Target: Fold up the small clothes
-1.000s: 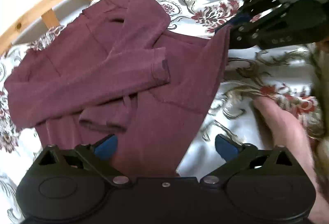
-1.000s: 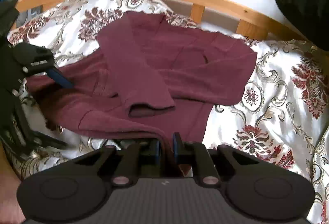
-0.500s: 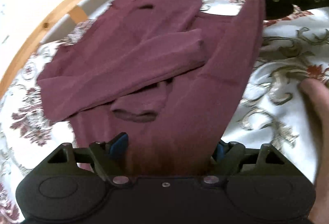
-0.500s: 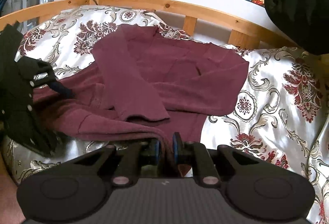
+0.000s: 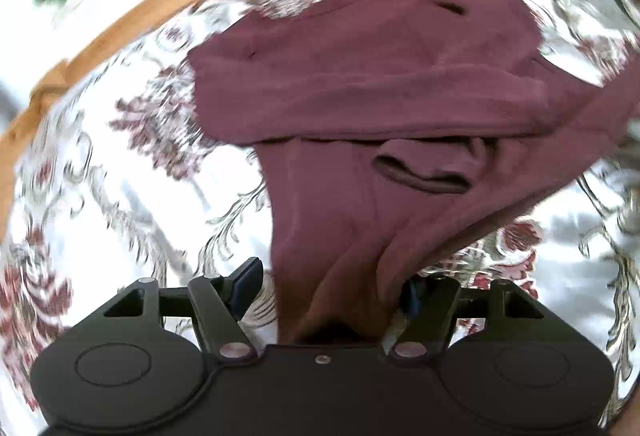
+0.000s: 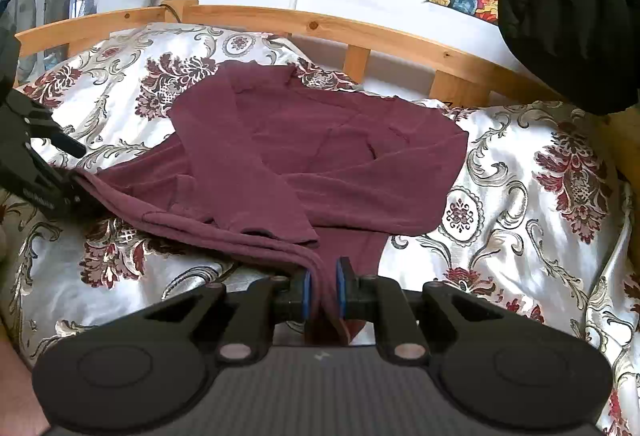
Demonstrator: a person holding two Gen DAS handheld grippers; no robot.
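A maroon long-sleeved top (image 6: 320, 148) lies on the bed with both sleeves folded across its chest; it also shows in the left wrist view (image 5: 380, 88). My right gripper (image 6: 321, 294) is shut on one bottom hem corner, holding it just above the cover. My left gripper (image 5: 332, 292) stands open with the other hem corner bunched between its fingers; it shows at the left edge of the right wrist view (image 6: 48, 172). The hem stretches taut between the two grippers.
The bed has a white satin cover with dark red floral print (image 6: 540, 196). A wooden bed rail (image 6: 360, 32) runs along the far side against a wall with posters. A black bulky object (image 6: 572, 8) hangs at the upper right.
My left gripper has swung left and turned to face the top from its other hem corner, its fingers narrowing around the cloth. My right gripper has kept its hold and risen slightly.
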